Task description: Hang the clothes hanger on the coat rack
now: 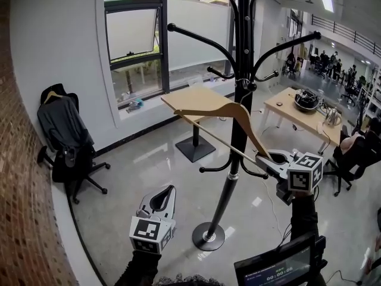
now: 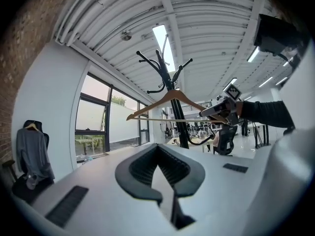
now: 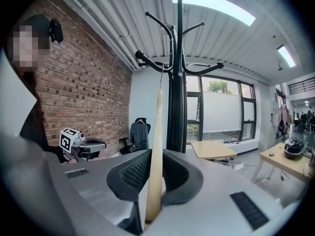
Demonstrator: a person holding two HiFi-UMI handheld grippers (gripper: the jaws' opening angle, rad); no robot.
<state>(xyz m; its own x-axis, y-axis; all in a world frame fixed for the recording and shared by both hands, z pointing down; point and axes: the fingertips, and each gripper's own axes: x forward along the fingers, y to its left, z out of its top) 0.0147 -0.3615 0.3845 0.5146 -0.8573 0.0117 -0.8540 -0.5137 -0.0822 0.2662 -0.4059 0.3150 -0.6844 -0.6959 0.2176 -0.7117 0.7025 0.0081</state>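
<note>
A black coat rack (image 1: 240,109) with curved arms stands on a round base in the middle of the room. My right gripper (image 1: 262,156) is shut on one end of a wooden clothes hanger (image 1: 221,113), which is held up against the rack's pole. In the right gripper view the hanger (image 3: 156,146) rises edge-on between the pads, and its thin wire hook reaches up beside a left arm of the rack (image 3: 175,82); I cannot tell whether it rests on it. My left gripper (image 1: 171,190) hangs low to the left of the base, shut and empty. From there I see the hanger (image 2: 167,101) against the rack (image 2: 169,80).
An office chair (image 1: 66,137) with a dark jacket stands at the left by the brick wall (image 1: 24,219). A small wooden table (image 1: 191,98) is behind the rack, a desk (image 1: 299,114) at the right. A monitor (image 1: 278,267) sits at the bottom right. People sit far back right.
</note>
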